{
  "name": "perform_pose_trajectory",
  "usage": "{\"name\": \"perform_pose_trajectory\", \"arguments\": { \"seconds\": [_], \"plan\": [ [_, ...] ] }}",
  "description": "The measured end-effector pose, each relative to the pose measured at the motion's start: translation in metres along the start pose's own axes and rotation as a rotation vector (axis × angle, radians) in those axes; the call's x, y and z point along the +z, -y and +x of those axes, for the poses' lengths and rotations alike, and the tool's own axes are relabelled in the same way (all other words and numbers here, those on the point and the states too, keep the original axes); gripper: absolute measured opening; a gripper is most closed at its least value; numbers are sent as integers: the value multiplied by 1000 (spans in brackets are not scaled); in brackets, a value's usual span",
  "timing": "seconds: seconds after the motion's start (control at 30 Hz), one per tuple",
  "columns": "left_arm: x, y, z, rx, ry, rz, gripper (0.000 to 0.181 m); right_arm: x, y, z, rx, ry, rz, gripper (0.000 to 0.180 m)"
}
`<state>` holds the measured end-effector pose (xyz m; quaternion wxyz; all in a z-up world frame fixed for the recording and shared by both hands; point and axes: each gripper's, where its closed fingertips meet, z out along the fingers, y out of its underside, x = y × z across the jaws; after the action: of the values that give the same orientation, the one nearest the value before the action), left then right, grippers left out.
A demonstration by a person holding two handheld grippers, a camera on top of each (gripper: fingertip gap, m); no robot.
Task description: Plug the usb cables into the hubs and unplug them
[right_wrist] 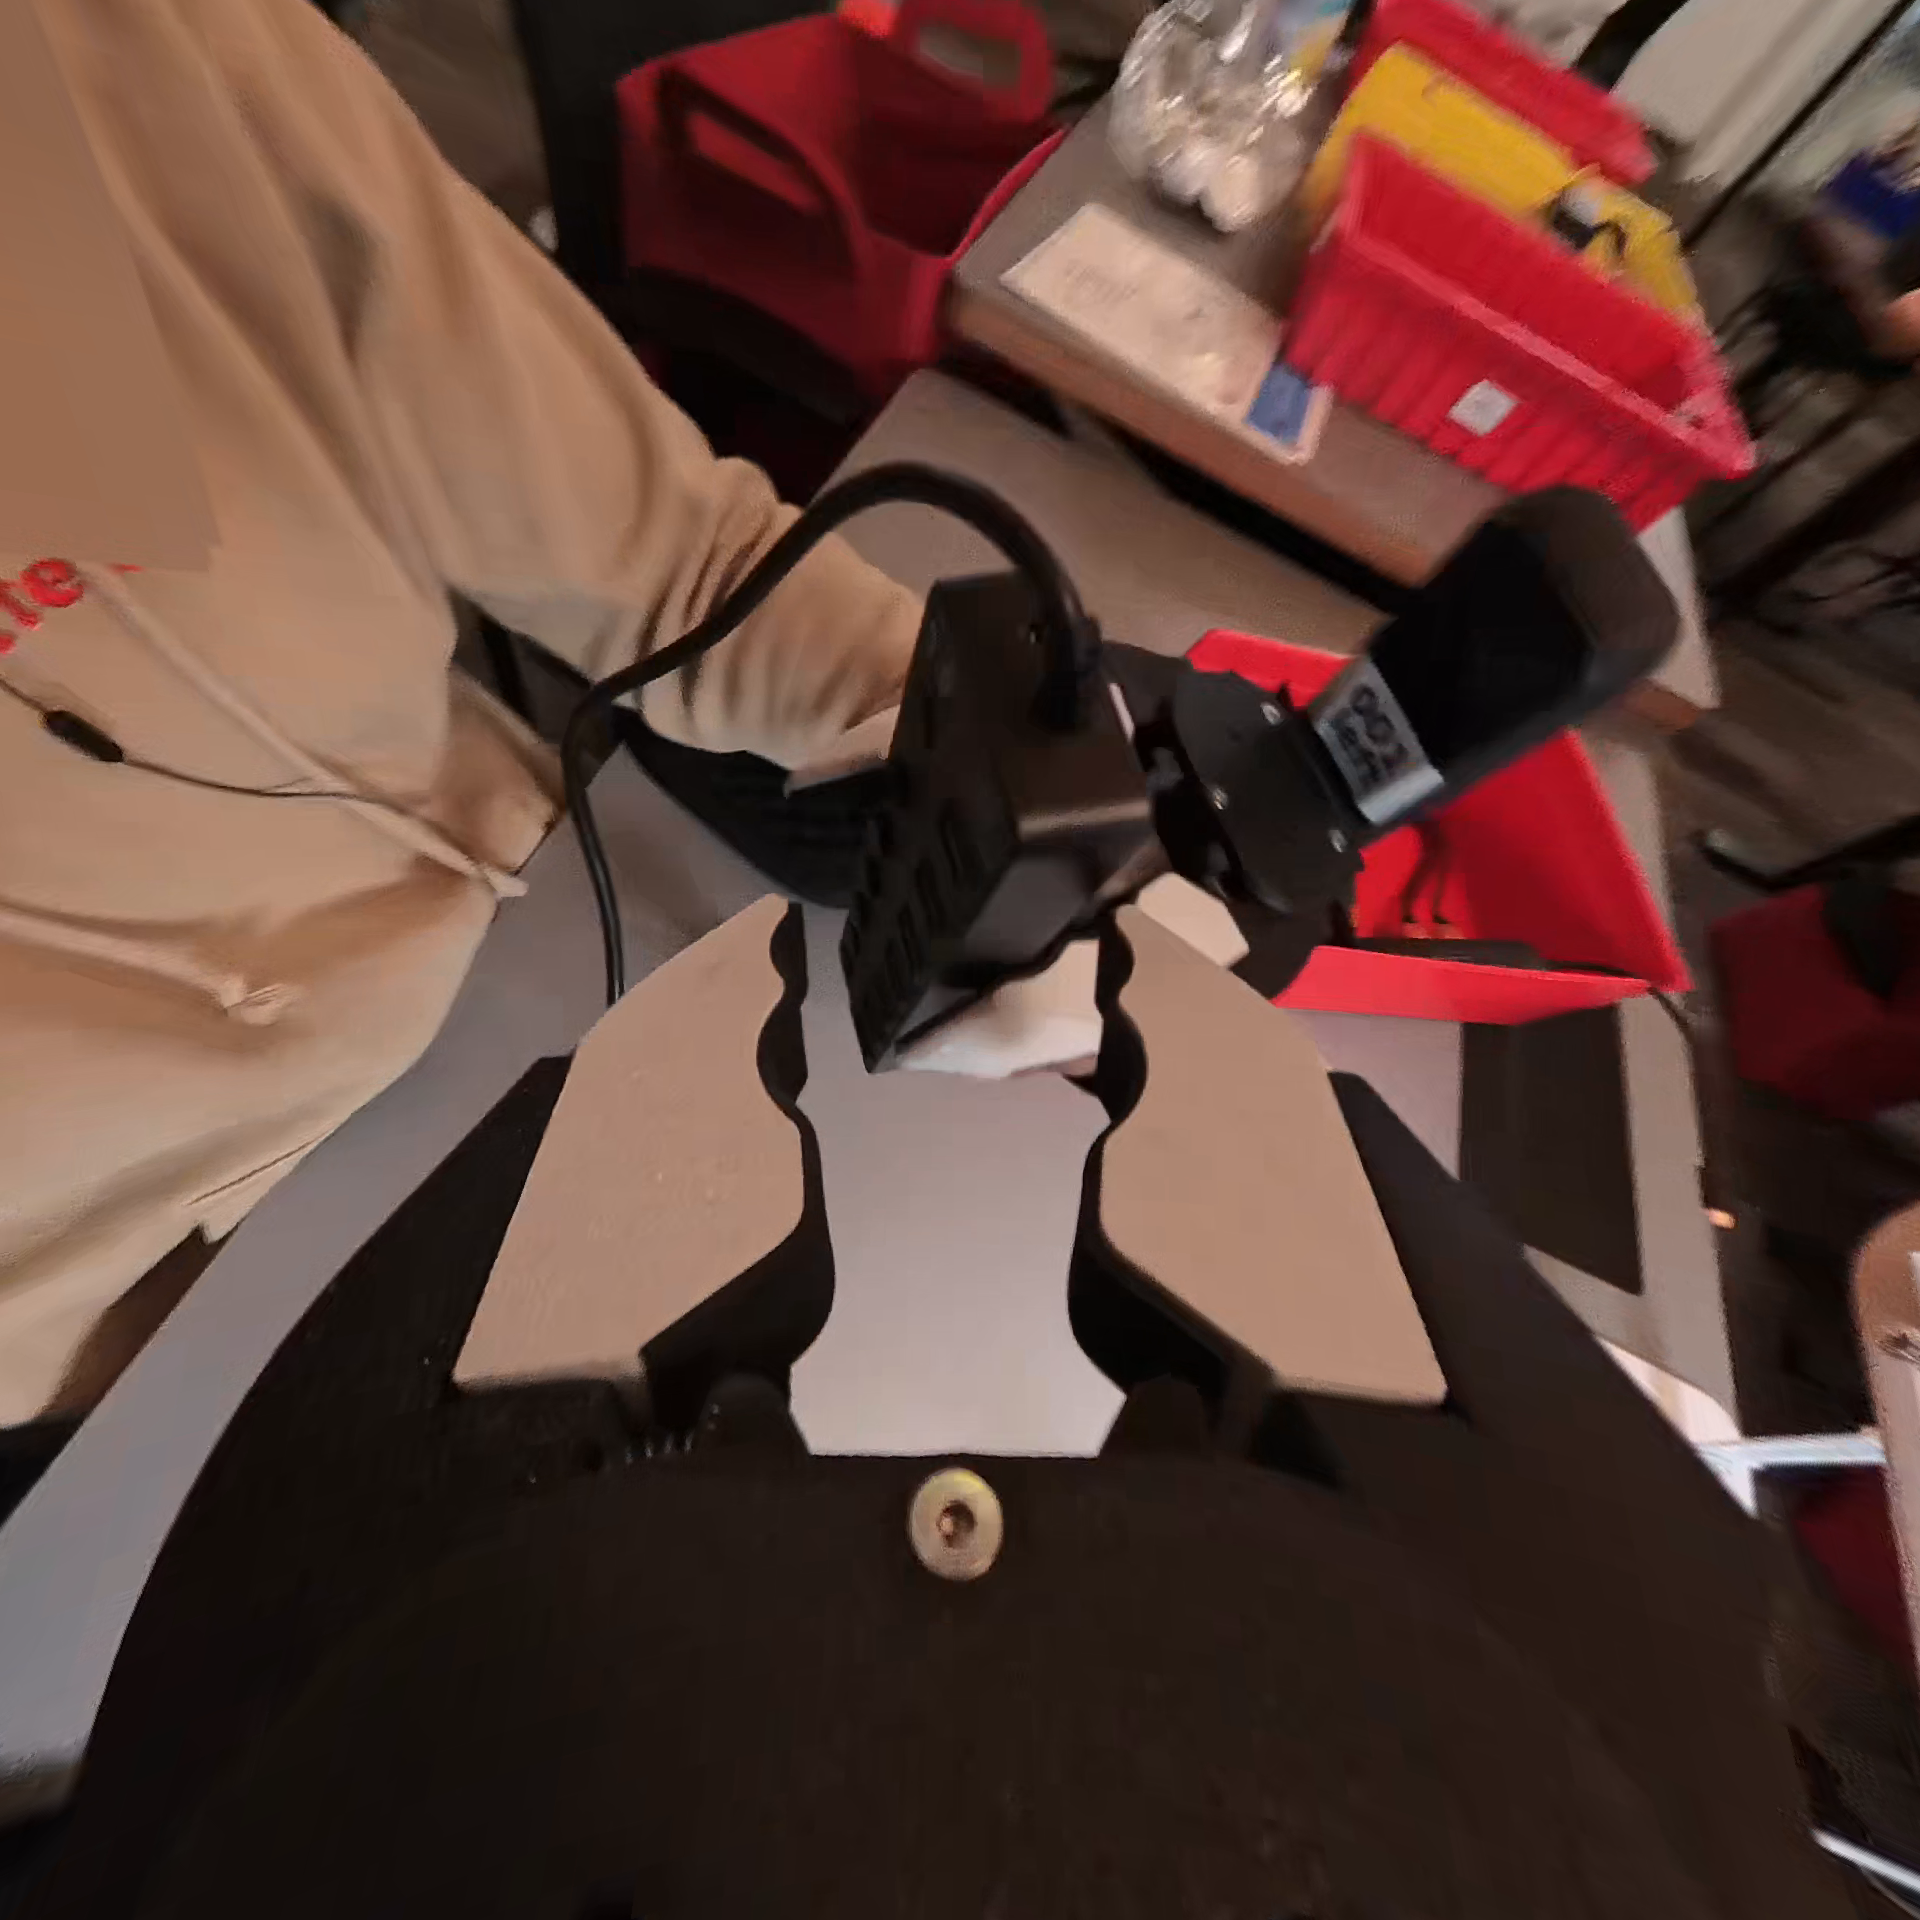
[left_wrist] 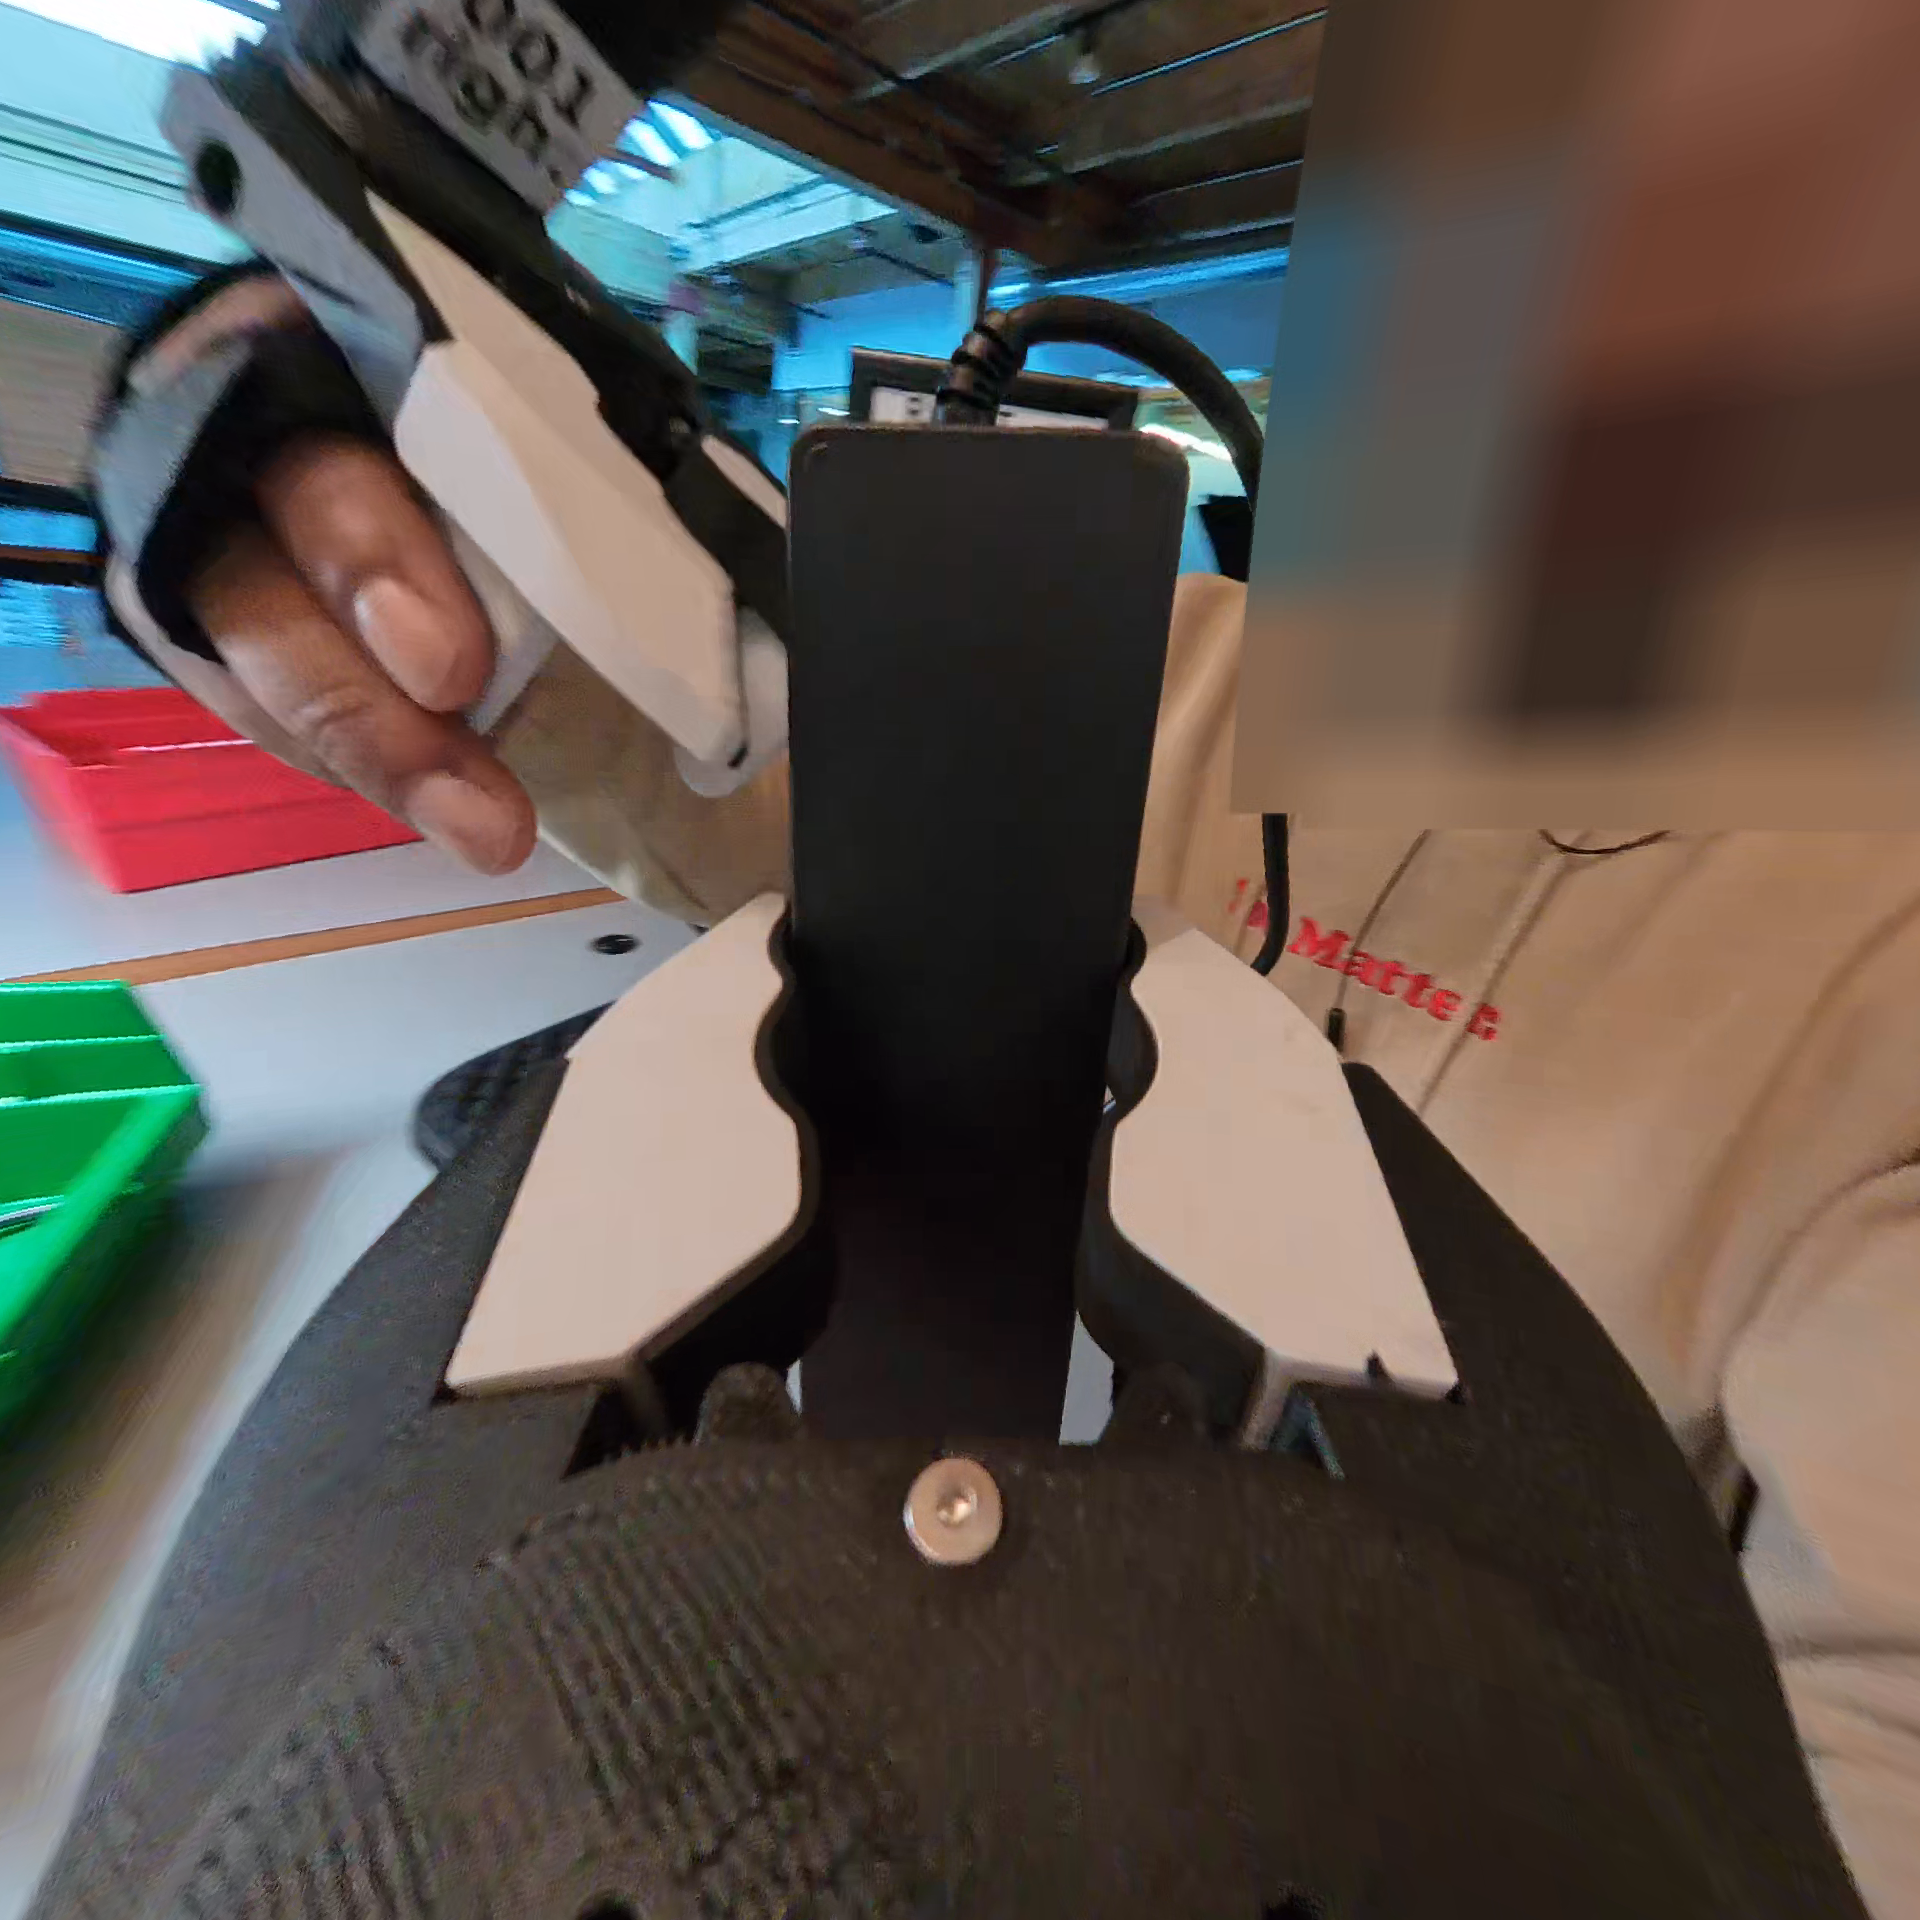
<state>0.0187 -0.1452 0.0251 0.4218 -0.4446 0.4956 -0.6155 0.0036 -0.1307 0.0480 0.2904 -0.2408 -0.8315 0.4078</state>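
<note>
A flat black USB hub [left_wrist: 977,727] stands upright between the white fingers of my left gripper [left_wrist: 956,925], which is shut on its sides. A black cable [left_wrist: 1143,343] leaves the hub's far end and curves right. In the right wrist view the hub [right_wrist: 966,831] shows a row of ports on its side, and its cable [right_wrist: 727,582] arcs left and down. My right gripper [right_wrist: 951,925] is open and empty, with its tips just short of the hub's near end. It also shows in the left wrist view [left_wrist: 727,727], held by a hand [left_wrist: 353,665], at the hub's left edge.
A red tray [left_wrist: 156,790] and a green bin [left_wrist: 73,1122] sit on the white table [left_wrist: 312,997] at the left. A red bin [right_wrist: 1496,914] lies behind the left gripper's body [right_wrist: 1247,790]. A red crate [right_wrist: 1507,343] stands on a farther table. A person in a beige hoodie [right_wrist: 312,416] is close on the left.
</note>
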Motion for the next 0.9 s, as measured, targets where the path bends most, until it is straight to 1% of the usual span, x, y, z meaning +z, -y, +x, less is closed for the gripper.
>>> {"name": "perform_pose_trajectory", "arguments": {
  "seconds": [0.07, 0.13, 0.2, 0.23, 0.27, 0.33, 0.4, 0.5, 0.6, 0.7, 0.8, 0.9],
  "plan": [
    [5, -7, 2, -30, -55, -4, 56, 8, 0, -6, 7, 55, -45, 53],
    [9, -14, 2, -27, -68, -26, 57, 13, -3, -9, 18, 85, -81, 50],
    [10, -18, 1, -21, -60, -41, 56, 14, -7, -11, 12, 103, -112, 27],
    [10, -20, -2, -11, -36, -48, 57, 13, -11, -12, 11, 112, -132, 26],
    [8, -20, -9, 2, 24, -49, 57, 10, -15, -11, 24, 111, -154, 26],
    [-6, -18, -34, 50, 246, -41, 64, -1, -23, -1, 59, 71, -182, 25],
    [-30, -16, -55, 100, 477, -41, 63, -18, -32, 11, 93, 22, -209, 25],
    [-66, -21, -68, 148, 740, -50, 63, -49, -42, 28, 143, -60, -241, 25],
    [-95, -34, -67, 165, 913, -52, 61, -82, -43, 47, 181, -150, -256, 25],
    [-114, -48, -60, 152, 1006, -71, 60, -120, -36, 69, 207, -267, -254, 25],
    [-122, -65, -51, 123, 1031, -92, 58, -163, -30, 90, 243, -399, -255, 25],
    [-126, -83, -42, 91, 1042, -112, 57, -215, -32, 115, 283, -585, -276, 25]
  ]
}}
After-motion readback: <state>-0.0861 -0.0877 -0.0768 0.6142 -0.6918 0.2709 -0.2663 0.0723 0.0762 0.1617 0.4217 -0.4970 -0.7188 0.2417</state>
